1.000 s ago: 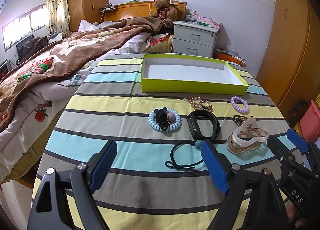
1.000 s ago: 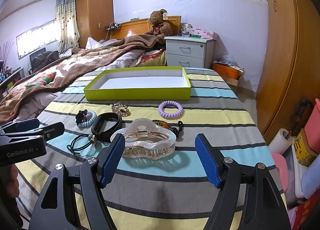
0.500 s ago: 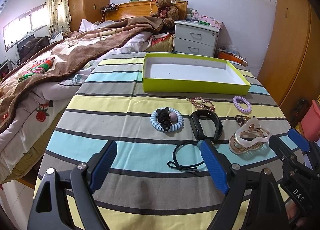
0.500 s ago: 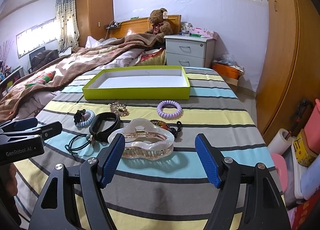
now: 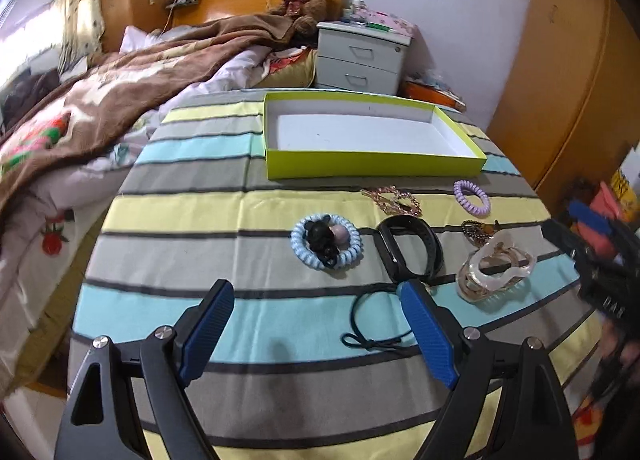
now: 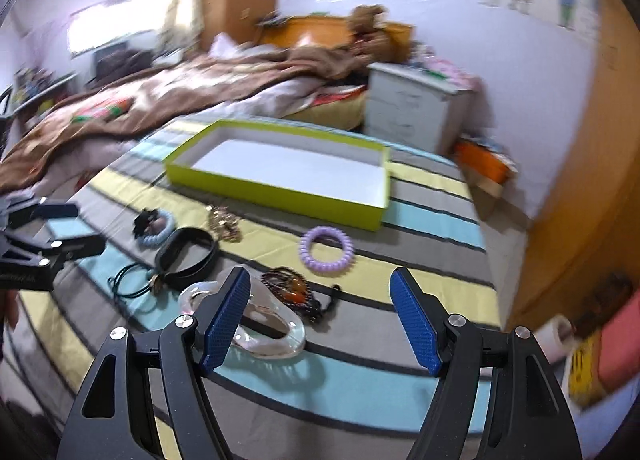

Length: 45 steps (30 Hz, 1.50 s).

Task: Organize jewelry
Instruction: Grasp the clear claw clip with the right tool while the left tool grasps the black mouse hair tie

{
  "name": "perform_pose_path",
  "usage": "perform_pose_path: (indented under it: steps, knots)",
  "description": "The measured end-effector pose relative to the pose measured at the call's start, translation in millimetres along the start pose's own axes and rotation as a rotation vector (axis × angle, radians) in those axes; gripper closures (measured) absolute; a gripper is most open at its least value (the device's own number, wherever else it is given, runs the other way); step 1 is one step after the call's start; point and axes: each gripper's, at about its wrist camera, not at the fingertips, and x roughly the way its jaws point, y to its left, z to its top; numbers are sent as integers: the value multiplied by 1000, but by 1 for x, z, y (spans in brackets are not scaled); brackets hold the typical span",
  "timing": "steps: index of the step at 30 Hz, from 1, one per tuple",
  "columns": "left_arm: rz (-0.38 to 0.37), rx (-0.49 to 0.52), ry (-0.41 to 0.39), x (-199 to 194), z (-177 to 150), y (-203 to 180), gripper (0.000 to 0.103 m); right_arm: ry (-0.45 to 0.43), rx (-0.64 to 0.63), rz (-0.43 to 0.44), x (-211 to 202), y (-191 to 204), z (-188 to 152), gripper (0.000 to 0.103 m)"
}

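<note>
A striped cloth [image 5: 192, 216] in yellow, grey and pale blue bands covers the counter. Toward its far edge sits a shallow rectangular tray [image 5: 372, 166], lime-green card outside, plain white inside. Nearer, the jewelry lies in a loose row: a pale blue ribbed coil hair tie [image 5: 352, 246] ringing a black knot and a pink bead; a thin black elastic cord [image 5: 362, 310] looped and knotted near the front edge; a smooth black band [image 5: 434, 250] bent into an oval; a gold, beaded chain [image 5: 394, 200] behind it; a glossy translucent claw clip [image 5: 494, 272] with a wavy outline; dark amber beads [image 6: 292, 290] just beside it; and a lilac spiral hair tie [image 5: 472, 198] toward the right edge.

The left hand-held gripper [image 5: 318, 334] hovers above the front edge, its blue ridged pads [image 5: 210, 326] spread wide, holding nothing. The right hand-held gripper [image 6: 320, 316] is likewise spread apart and empty, its left pad in front of the clip.
</note>
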Motion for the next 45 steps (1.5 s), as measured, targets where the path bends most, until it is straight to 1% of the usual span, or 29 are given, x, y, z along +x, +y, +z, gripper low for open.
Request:
perform_pose_path:
  steps: [1,2,5,6,8,9,10,11,13,14,15,16,17,19,21,23,24,25,27,31,32,33,34,37,39,43,45]
  knots:
    - [8,20,1,1,1,-1,16,20,-33,34,5,1,2,30]
    - [11,31,5,2,2,-3,16,36,-55,50,8,2,2,30]
    - [-29,19,39,9,6,-2,16,97,-151,84,20,9,3,30]
    - [-39,13,50,11,7,0,16,115,-176,98,22,11,4,32]
    - [-38,4,67,15,8,3,16,142,-205,133,29,12,6,36]
    - [-43,-1,76,17,9,4,16,163,-219,174,33,13,7,38]
    - [-49,-11,86,19,10,7,16,181,-236,190,36,14,8,40]
    - [-60,-27,93,20,11,10,16,192,-254,193,39,15,8,42]
    - [-93,-58,106,23,13,16,16,225,-290,225,46,18,9,50]
    - [-106,-74,115,24,13,18,16,242,-297,250,47,18,9,51]
    - [-115,-81,119,25,14,19,16,259,-304,273,50,19,9,54]
    - [-118,-86,122,26,14,20,16,270,-309,287,52,19,9,58]
    - [-108,-84,122,26,14,20,16,275,-309,307,53,19,10,59]
    - [-86,-73,128,28,16,20,16,295,-305,342,55,19,11,67]
    - [-92,-70,136,29,17,20,16,311,-309,361,54,20,11,71]
    - [-90,-71,138,29,18,20,16,336,-306,352,53,21,11,78]
    - [-86,-71,140,29,20,20,16,349,-296,348,52,21,11,89]
    - [-85,-73,139,30,21,21,16,365,-275,340,52,20,10,89]
    - [-76,-68,139,31,24,21,16,388,-208,287,50,15,9,89]
    - [-30,-30,142,38,26,16,16,377,-143,269,40,11,3,90]
    - [-26,-24,145,40,26,15,18,373,-125,275,38,11,2,90]
    - [-20,-19,149,42,27,13,23,375,-91,282,37,9,0,90]
    - [-11,-10,150,44,27,11,24,378,-65,280,36,7,-2,90]
    - [-5,5,148,49,29,6,28,353,-46,264,30,9,-9,90]
    - [-9,-2,155,54,31,6,33,341,-28,268,28,11,-11,90]
    - [13,-21,152,61,34,5,40,325,-6,256,26,10,-15,90]
    - [18,-24,153,62,34,4,47,319,10,258,26,9,-17,90]
